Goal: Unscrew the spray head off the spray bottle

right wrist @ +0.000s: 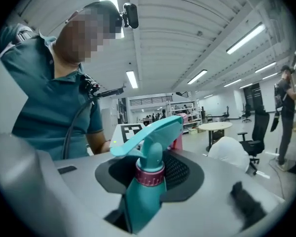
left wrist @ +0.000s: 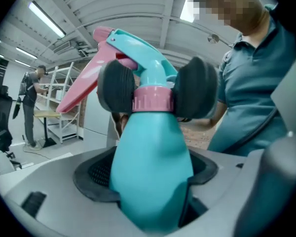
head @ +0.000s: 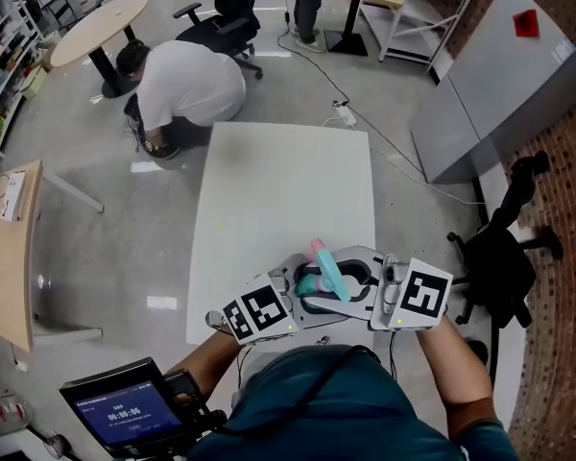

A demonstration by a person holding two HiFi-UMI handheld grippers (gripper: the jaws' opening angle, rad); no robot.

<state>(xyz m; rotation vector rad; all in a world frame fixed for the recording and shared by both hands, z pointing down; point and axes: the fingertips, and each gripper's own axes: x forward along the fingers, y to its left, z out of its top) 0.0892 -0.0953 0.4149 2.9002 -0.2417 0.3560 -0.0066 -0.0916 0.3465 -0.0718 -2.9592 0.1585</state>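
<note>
Over near edge of white table [head: 269,190], held up off top: teal spray bottle [left wrist: 150,167], gripped in two places. Left gripper [head: 298,291]: jaws wide, clamped round bottle's belly. Right gripper [head: 360,281]: jaws narrow, black pads [left wrist: 116,87] pressed on either side of pink collar [left wrist: 153,98] under spray head [left wrist: 143,58]. Head seated on neck, not yet off; pink trigger [left wrist: 84,90] toward table's far edge. Beyond table's far edge: person [head: 187,89] in white top, crouched on floor.
</note>
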